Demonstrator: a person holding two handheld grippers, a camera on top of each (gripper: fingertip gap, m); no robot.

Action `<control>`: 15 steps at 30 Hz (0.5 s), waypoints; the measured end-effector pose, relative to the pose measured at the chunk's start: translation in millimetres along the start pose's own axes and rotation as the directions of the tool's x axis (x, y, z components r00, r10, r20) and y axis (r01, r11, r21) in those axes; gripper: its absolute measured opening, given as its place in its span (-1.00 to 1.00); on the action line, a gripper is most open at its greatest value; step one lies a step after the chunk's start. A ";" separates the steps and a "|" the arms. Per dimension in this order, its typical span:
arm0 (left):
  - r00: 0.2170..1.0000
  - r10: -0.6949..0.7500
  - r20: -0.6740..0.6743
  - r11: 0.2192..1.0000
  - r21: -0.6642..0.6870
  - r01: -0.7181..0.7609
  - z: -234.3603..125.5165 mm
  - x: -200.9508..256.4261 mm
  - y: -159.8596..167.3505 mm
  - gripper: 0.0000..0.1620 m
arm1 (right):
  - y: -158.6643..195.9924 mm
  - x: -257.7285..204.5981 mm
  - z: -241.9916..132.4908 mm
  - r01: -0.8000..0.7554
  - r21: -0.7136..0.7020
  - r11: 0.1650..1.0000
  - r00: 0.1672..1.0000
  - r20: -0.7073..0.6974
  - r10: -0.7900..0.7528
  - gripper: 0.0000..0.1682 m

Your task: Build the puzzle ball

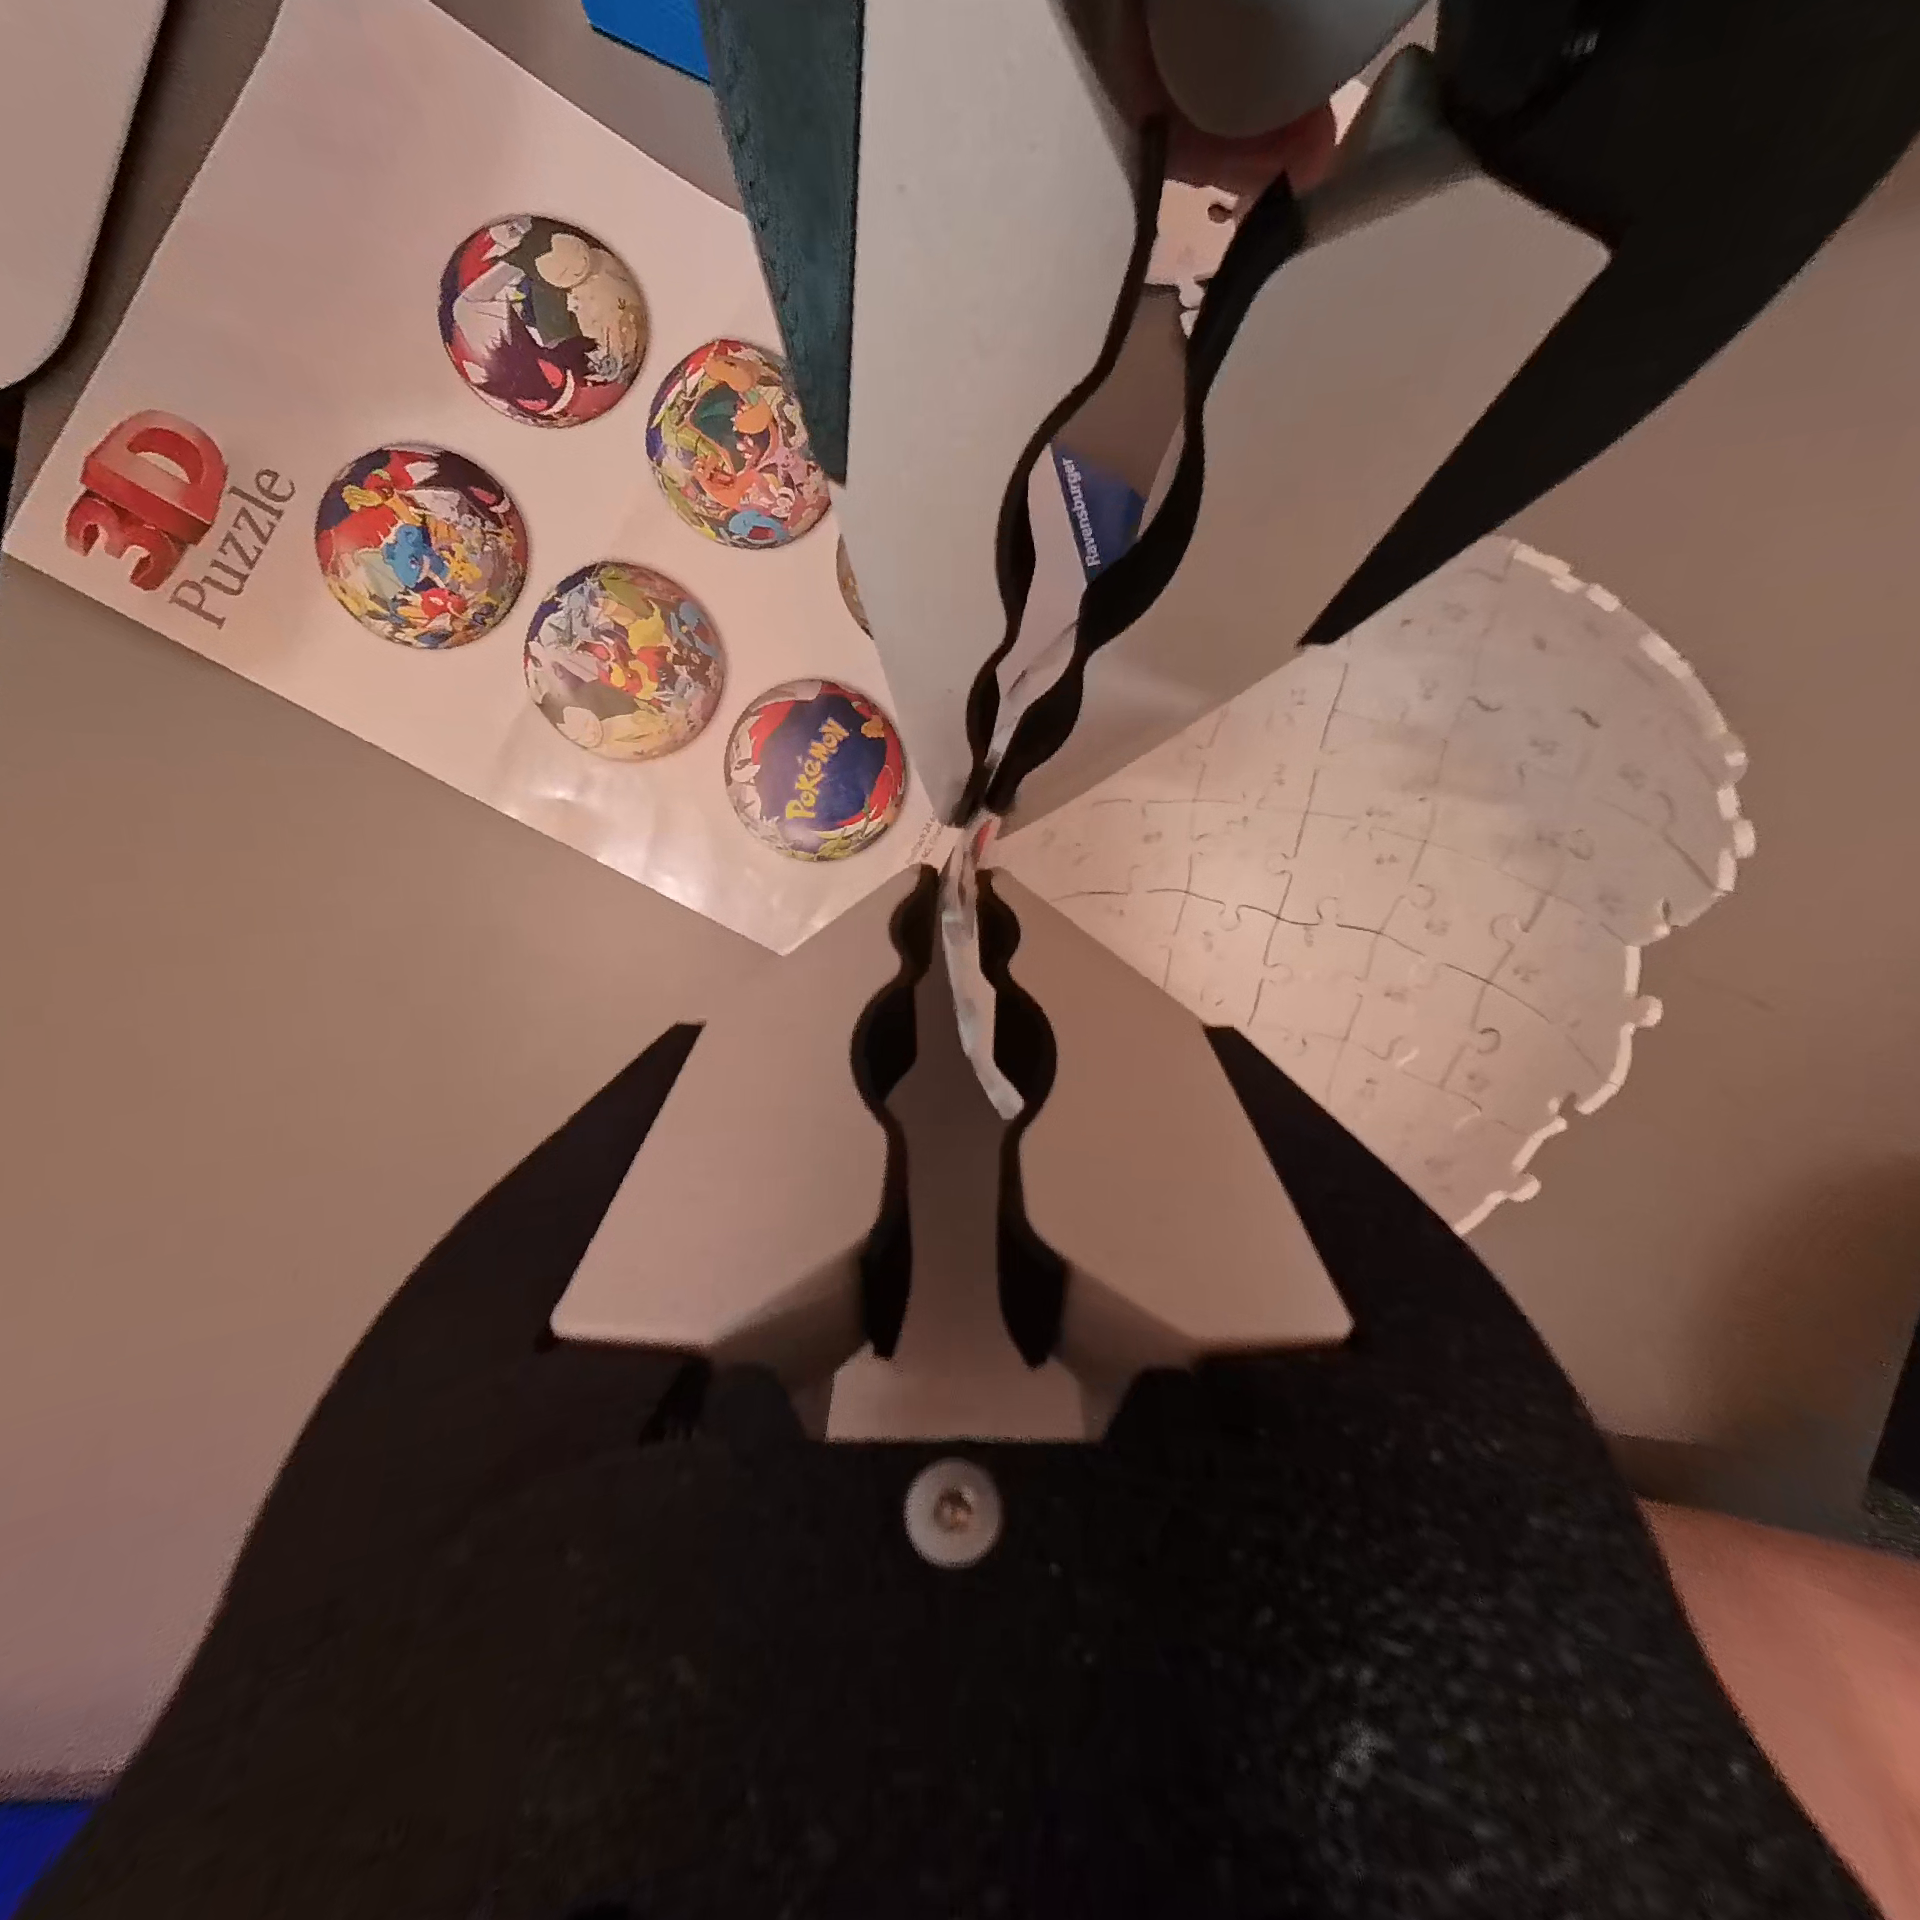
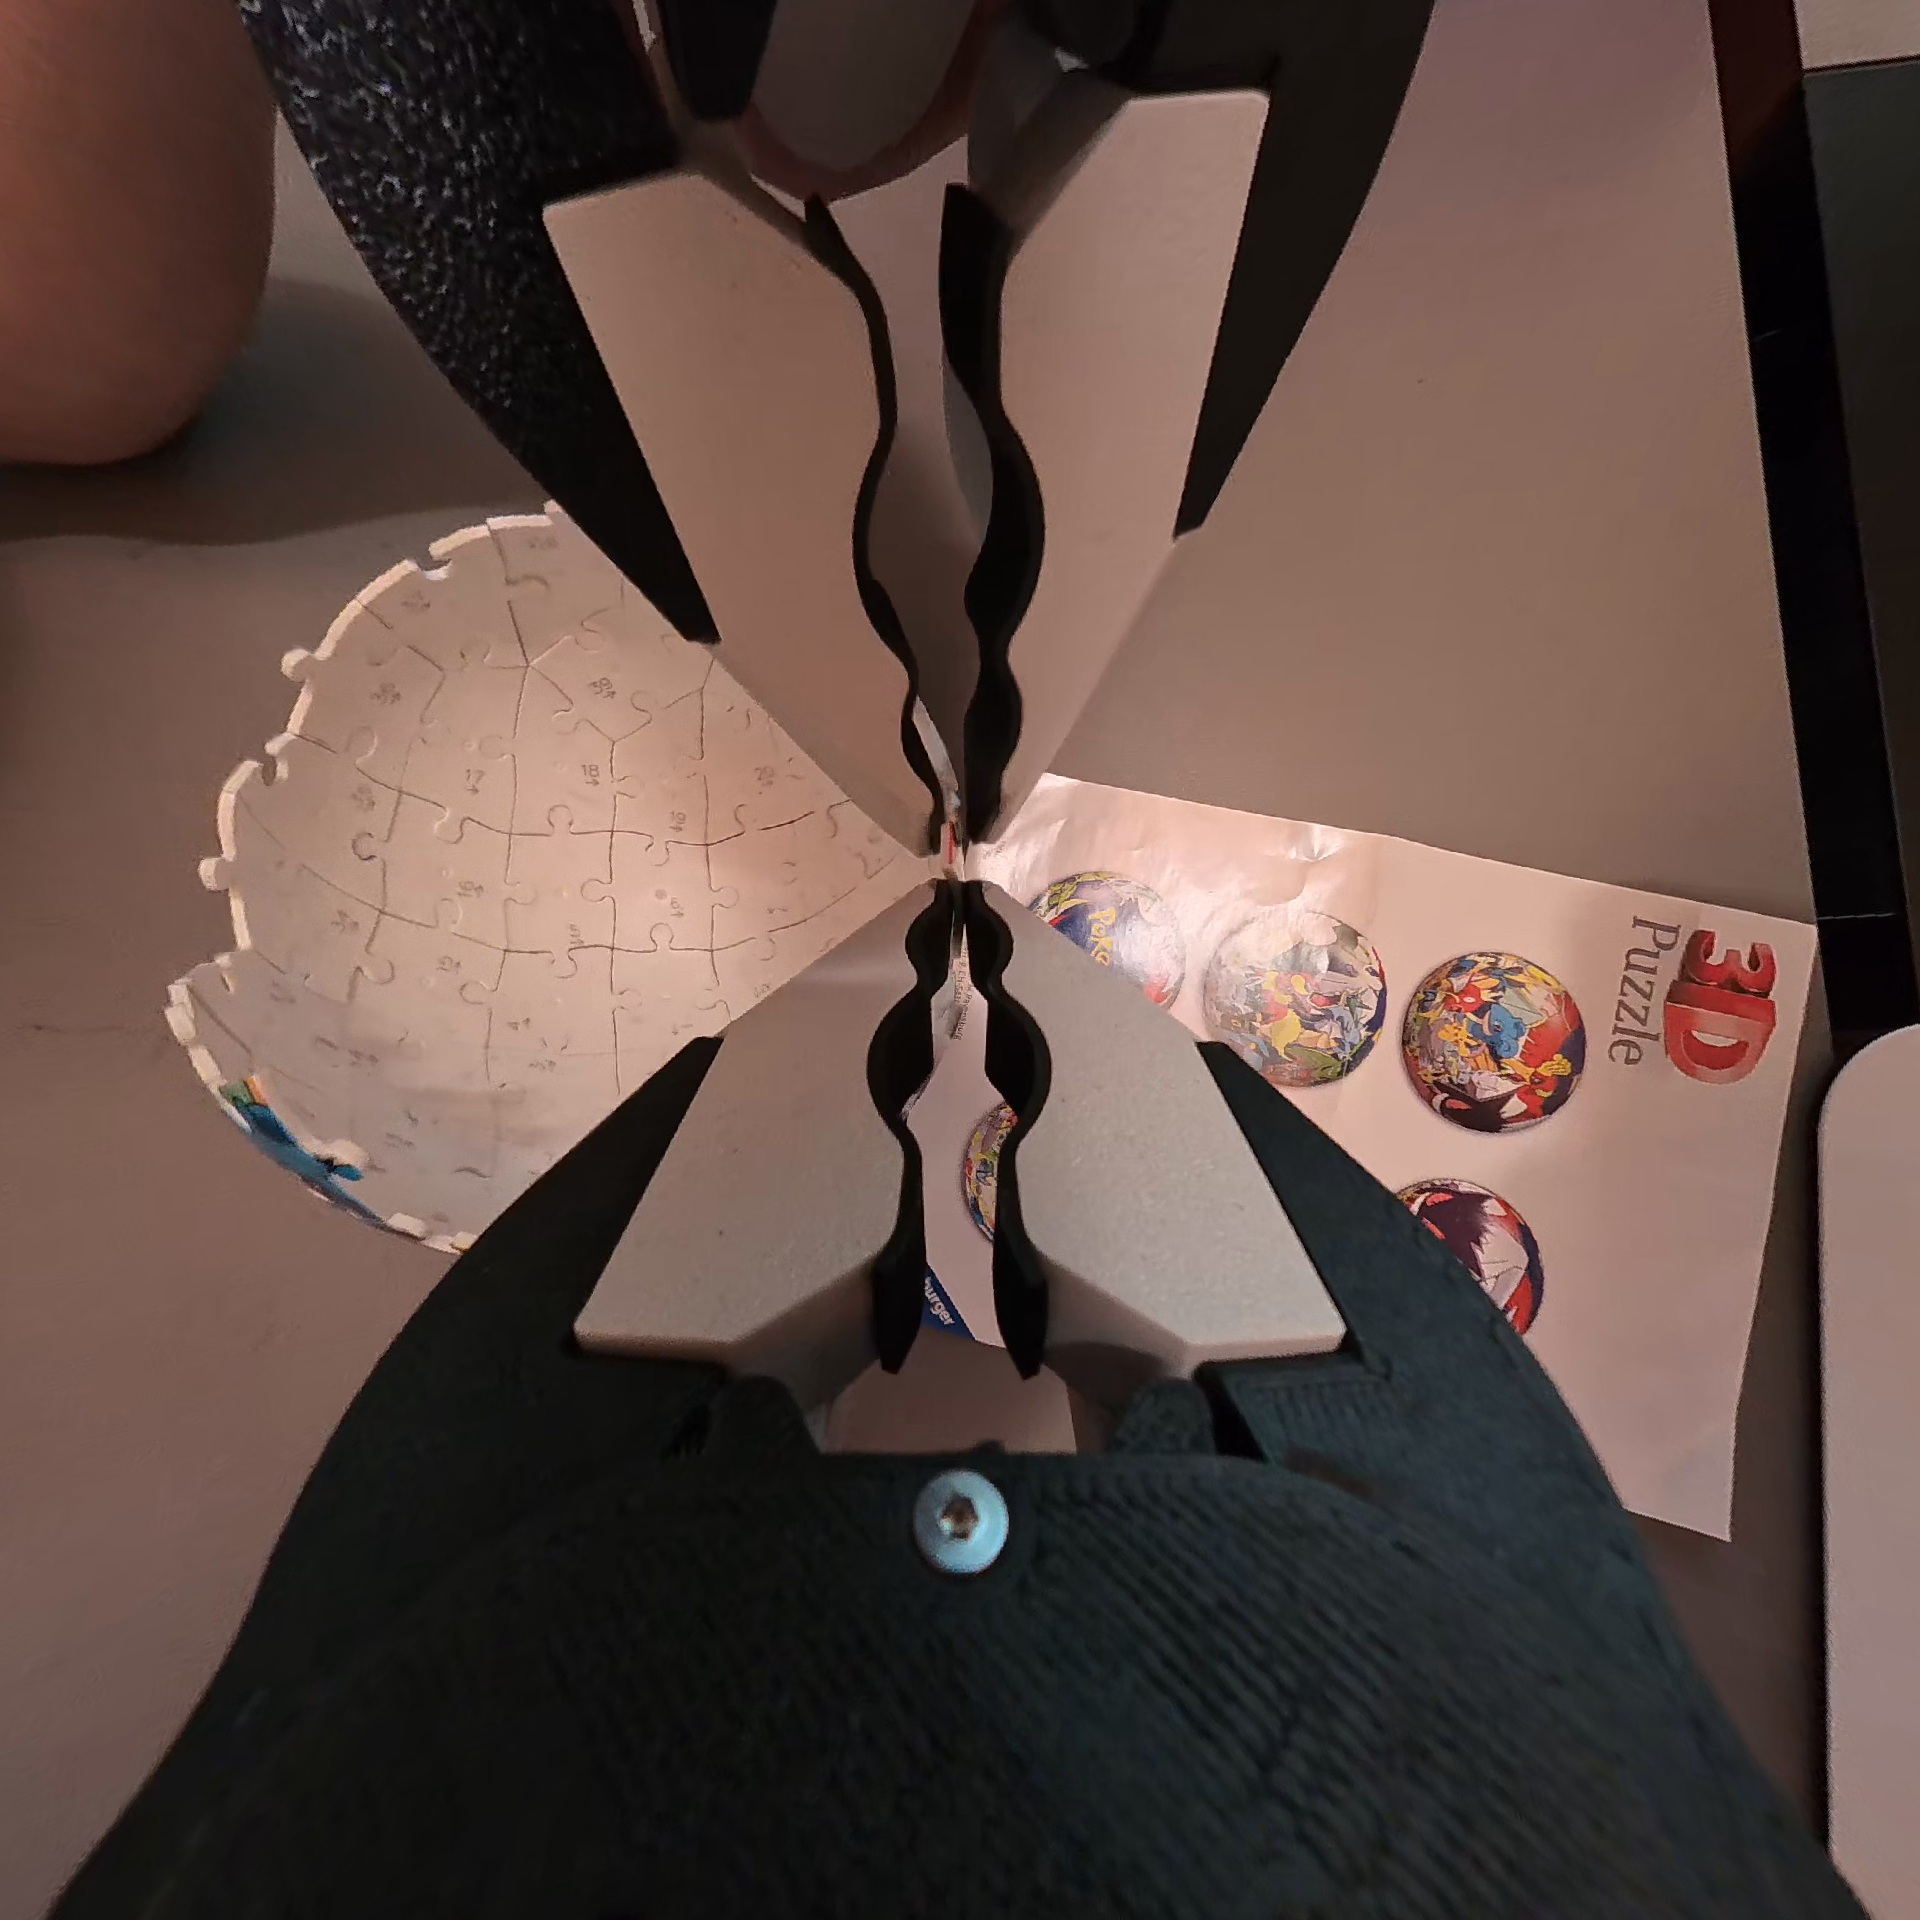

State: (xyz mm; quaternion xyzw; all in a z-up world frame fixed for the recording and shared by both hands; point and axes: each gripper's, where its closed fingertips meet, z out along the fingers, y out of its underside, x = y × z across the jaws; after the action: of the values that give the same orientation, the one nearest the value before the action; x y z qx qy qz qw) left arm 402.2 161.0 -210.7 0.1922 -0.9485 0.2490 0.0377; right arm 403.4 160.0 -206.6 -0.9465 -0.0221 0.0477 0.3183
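The half-built puzzle ball (image 1: 1403,883) lies on the beige table as an open white bowl of joined pieces with a toothed rim, right of my left gripper; in the right wrist view it (image 2: 499,862) is to the left. My left gripper (image 1: 961,883) is shut on a thin pale puzzle piece (image 1: 977,1018), seen edge-on between its fingers. My right gripper (image 2: 956,894) faces it tip to tip above the table and is shut on a small piece (image 2: 948,831). The two gripper tips almost touch. How the two pieces meet is hidden.
A white printed leaflet (image 1: 364,260) with pictures of coloured balls lies flat under and beside the grippers; it also shows in the right wrist view (image 2: 1558,1195). Grey rounded panels (image 2: 1870,1351) and a dark table edge (image 2: 1849,416) are at the right. A forearm (image 1: 1818,1662) is nearby. Less than 4 cm separates the two grippers' tips.
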 end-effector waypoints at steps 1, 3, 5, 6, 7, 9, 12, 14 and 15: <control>1.000 -0.004 -0.003 1.000 0.000 0.004 0.1 0.5 0.2 -0.96 | 0.1 0.0 0.1 0.001 -0.001 1.000 1.000 -0.001 -0.001 -1.00; 1.000 -0.006 -0.007 1.000 0.000 0.006 0.0 1.0 0.6 -0.97 | -0.3 -0.2 0.3 0.001 -0.003 1.000 1.000 -0.001 -0.001 -1.00; 1.000 -0.006 -0.009 1.000 -0.002 0.006 -0.3 1.2 1.8 -0.98 | -0.8 -0.5 1.0 0.001 -0.003 1.000 1.000 -0.001 -0.001 -1.00; 1.000 -0.002 -0.007 1.000 -0.003 0.002 -0.5 1.2 2.2 -0.98 | -1.1 -0.7 1.3 0.002 -0.003 1.000 1.000 -0.002 -0.002 -1.00; 1.000 0.004 -0.005 1.000 -0.004 -0.004 -0.6 1.3 2.6 -0.98 | -1.3 -0.8 1.4 0.004 -0.005 1.000 1.000 -0.002 -0.004 -1.00; 1.000 0.008 -0.002 1.000 -0.004 -0.008 -0.9 1.4 2.6 -0.98 | -1.7 -0.8 1.1 0.009 -0.007 1.000 1.000 -0.005 -0.009 -1.00; 1.000 0.003 -0.004 1.000 -0.004 -0.003 -0.7 1.6 3.0 -0.98 | -1.2 -0.7 0.7 0.007 -0.008 1.000 1.000 -0.008 -0.008 -1.00; 1.000 0.002 -0.010 1.000 -0.002 -0.002 -0.9 2.2 3.1 -0.96 | -1.3 -0.8 0.5 0.006 -0.007 1.000 1.000 -0.008 -0.006 -1.00; 1.000 0.004 -0.010 1.000 -0.002 -0.004 -1.0 2.3 3.3 -0.96 | -1.5 -0.7 0.4 0.006 -0.006 1.000 1.000 -0.009 -0.006 -1.00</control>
State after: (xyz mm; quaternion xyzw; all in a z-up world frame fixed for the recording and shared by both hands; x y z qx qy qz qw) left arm 398.7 163.4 -211.0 0.1892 -0.9489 0.2489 0.0425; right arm 402.7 161.4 -205.9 -0.9476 -0.0234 0.0423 0.3156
